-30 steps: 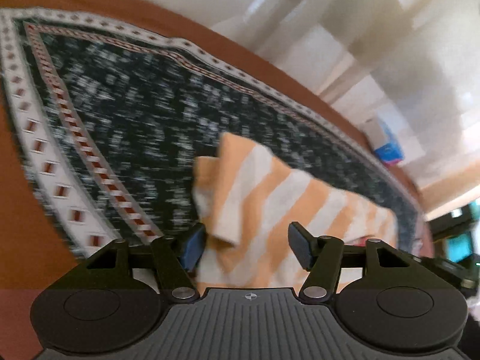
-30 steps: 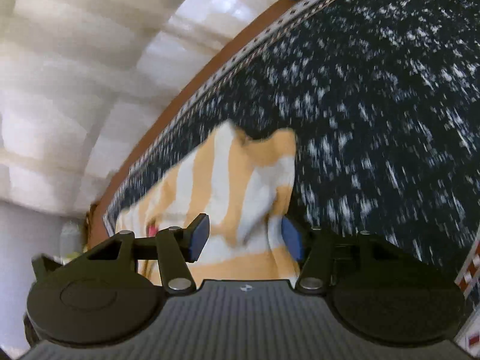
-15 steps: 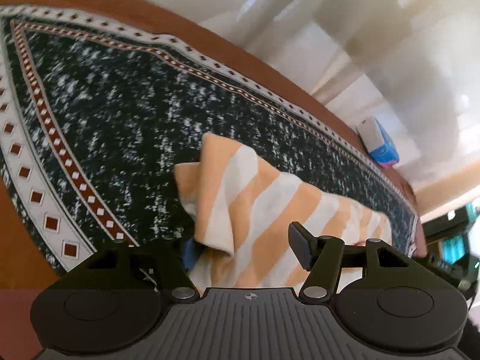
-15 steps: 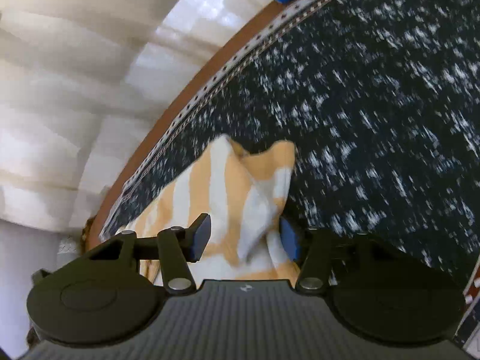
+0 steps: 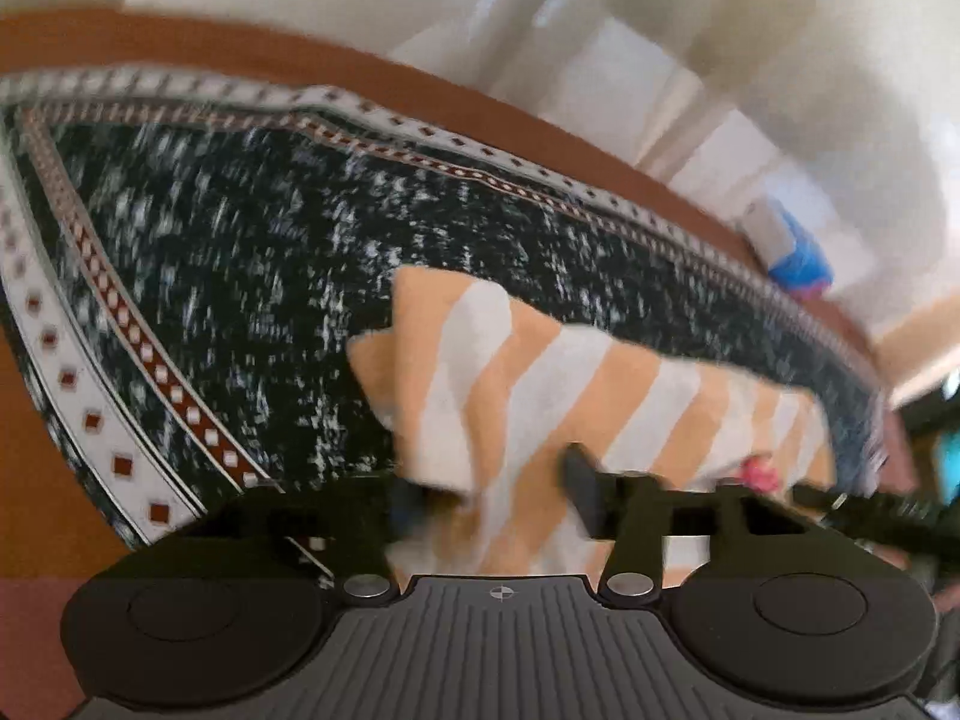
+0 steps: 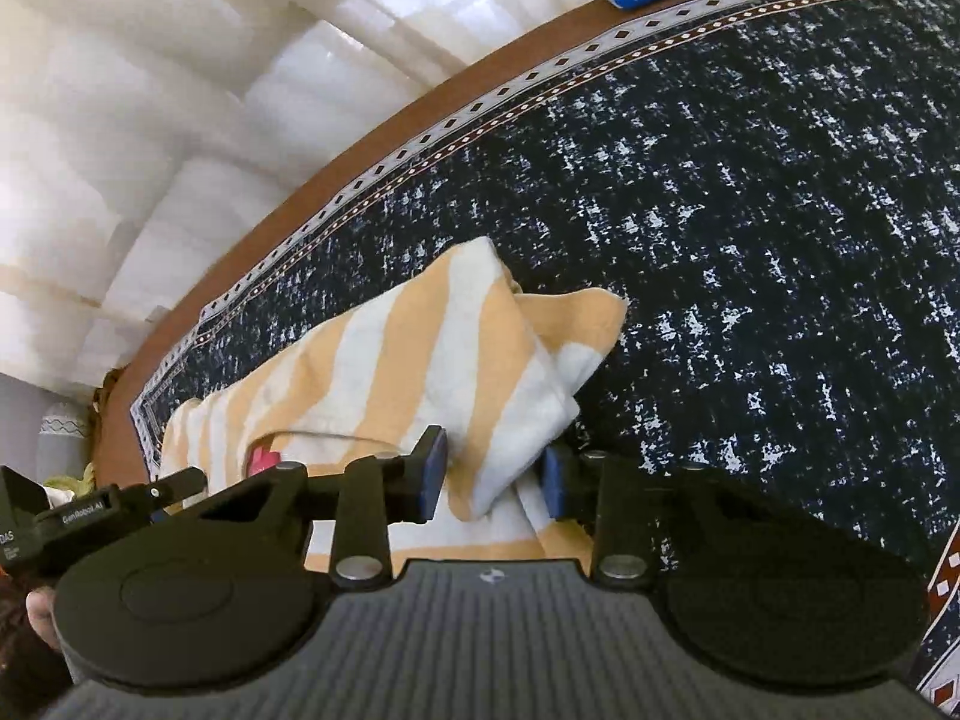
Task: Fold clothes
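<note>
Soft cloth garment [image 6: 420, 354]; woven matt rug [image 6: 750, 192].

We see bright daylight coming through the white curtains [image 6: 180, 120] beyond the claw, which are washed out with glare in both views. Left wrist view is heavily motion-blurred: the patterned cloth [image 5: 240, 276] ahead of the left claw [image 5: 498, 492] smears, and its left finger dissolves into streaks. Right wrist view is sharp; the striped garment [image 6: 432, 360] casts a soft shadow to the right of the right claw [image 6: 495, 474]. Fisheye bends the bench [image 6: 336, 150] edge hard, with dark corners.
</note>
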Tool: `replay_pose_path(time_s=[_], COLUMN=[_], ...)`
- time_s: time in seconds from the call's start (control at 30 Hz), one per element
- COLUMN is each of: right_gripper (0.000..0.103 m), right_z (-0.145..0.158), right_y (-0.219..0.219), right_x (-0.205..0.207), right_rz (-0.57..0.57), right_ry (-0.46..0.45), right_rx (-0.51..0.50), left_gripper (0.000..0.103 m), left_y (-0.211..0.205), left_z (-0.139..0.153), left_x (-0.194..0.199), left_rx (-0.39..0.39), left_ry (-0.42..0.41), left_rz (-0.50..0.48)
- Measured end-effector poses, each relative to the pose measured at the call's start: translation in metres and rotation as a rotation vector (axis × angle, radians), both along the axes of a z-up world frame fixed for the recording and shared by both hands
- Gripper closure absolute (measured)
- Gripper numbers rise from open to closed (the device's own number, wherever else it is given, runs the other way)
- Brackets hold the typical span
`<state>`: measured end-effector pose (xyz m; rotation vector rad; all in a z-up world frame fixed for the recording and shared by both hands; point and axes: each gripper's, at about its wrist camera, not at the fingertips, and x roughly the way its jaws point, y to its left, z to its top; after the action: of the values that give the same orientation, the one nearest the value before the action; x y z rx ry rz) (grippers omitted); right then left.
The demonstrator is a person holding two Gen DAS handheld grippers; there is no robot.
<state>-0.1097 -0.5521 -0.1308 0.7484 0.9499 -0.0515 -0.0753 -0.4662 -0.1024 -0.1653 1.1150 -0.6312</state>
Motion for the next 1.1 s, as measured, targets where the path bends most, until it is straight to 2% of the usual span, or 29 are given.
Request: replay_pose_path(time_s=[0.03,0.07,0.1,0.2,0.27,0.33,0.37,0.4,0.5,0.67,1.1], right_gripper=[0.088,0.088,0.088,0.078,0.076,0.076,0.076,0.076,0.086,0.09,0.092], right_z=[0.0,-0.001,-0.001,-0.002,-0.003,-0.004,-0.004,-0.004,-0.005,0.003,0.062], right_y=[0.0,0.0,0.001,0.001,0.001,0.002,0.003,0.003,0.003,0.007,0.019], right_x=[0.0,0.0,0.0,-0.001,-0.002,-0.003,-0.003,-0.003,-0.003,-0.003,-0.027], right_rz=[0.005,0.005,0.002,-0.018,-0.037,-0.051,-0.055,-0.056,-0.055,-0.049,-0.038], right_ry=[0.001,0.0,-0.001,-0.003,-0.004,-0.008,-0.009,-0.011,-0.012,-0.017,-0.151], right_rx=[0.006,0.012,0.009,0.011,0.013,0.013,0.013,0.013,0.023,-0.006,-0.053], left_gripper=[0.085,0.084,0.061,0.045,0.036,0.034,0.037,0.062,0.084,0.091,0.093], left_y=[0.0,0.001,0.001,0.001,-0.004,-0.013,-0.019,-0.025,-0.033,-0.032,-0.031], left_z=[0.0,0.0,-0.001,-0.001,0.0,0.001,0.002,0.003,0.007,0.017,0.067], left_x=[0.0,0.0,0.0,0.002,0.001,-0.004,-0.006,-0.009,-0.013,-0.021,-0.045], left_rx=[0.001,0.003,0.0,-0.017,-0.021,0.01,0.038,0.076,0.129,0.149,0.102], left_ry=[0.001,0.001,0.009,0.036,0.037,0.009,-0.011,-0.033,-0.045,-0.081,-0.155], left_rz=[0.0,0.0,0.008,0.032,0.029,0.017,0.009,0.0,-0.008,-0.013,-0.048])
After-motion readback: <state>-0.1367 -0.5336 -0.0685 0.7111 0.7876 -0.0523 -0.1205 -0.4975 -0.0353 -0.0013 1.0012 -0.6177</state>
